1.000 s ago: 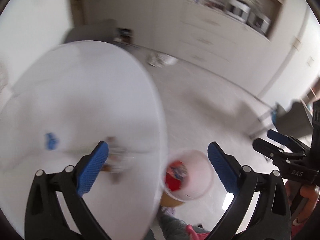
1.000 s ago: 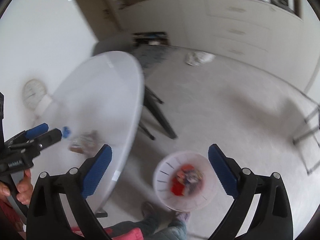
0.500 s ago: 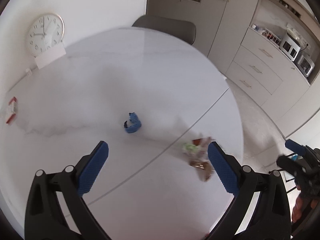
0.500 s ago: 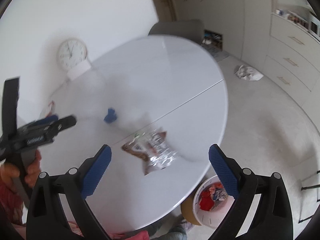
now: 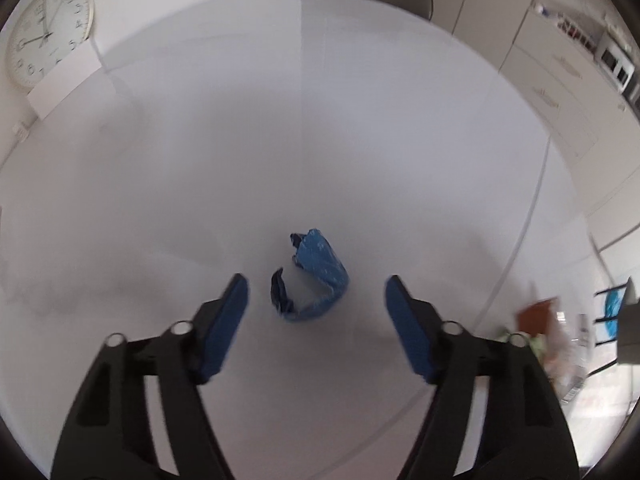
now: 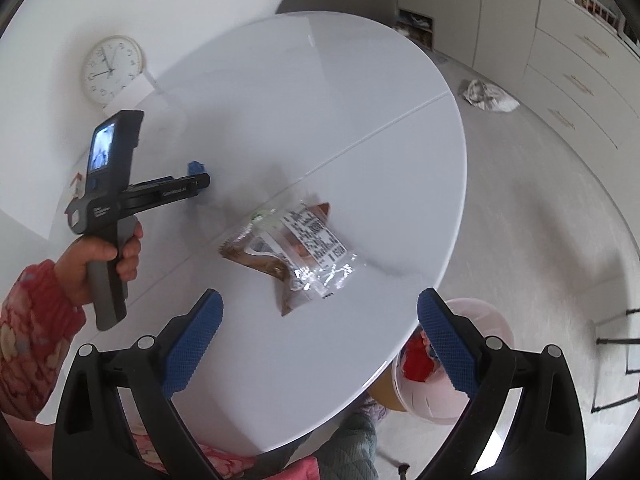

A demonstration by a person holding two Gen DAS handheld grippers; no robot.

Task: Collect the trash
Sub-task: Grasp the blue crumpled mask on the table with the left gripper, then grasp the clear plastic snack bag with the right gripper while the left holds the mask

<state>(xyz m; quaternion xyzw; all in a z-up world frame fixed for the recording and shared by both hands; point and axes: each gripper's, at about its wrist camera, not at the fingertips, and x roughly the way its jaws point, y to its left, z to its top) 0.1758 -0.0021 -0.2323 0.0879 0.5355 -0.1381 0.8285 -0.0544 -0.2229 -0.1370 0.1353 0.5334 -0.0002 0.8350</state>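
While the bin with red scraps is half hidden under the counter, a blue scrap is framed untouched by closing left tongs; right tongs are held apart.

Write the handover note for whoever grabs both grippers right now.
Left gripper: jaws have just been closing, pads not yet touching the blue wrapper lying between them on the white table.
Right gripper: open, empty, above the clear snack bag.
Done: the bin on the floor by the table edge already holds some trash.
Left: grip the wrapper, then the bag, and drop both in the bin.
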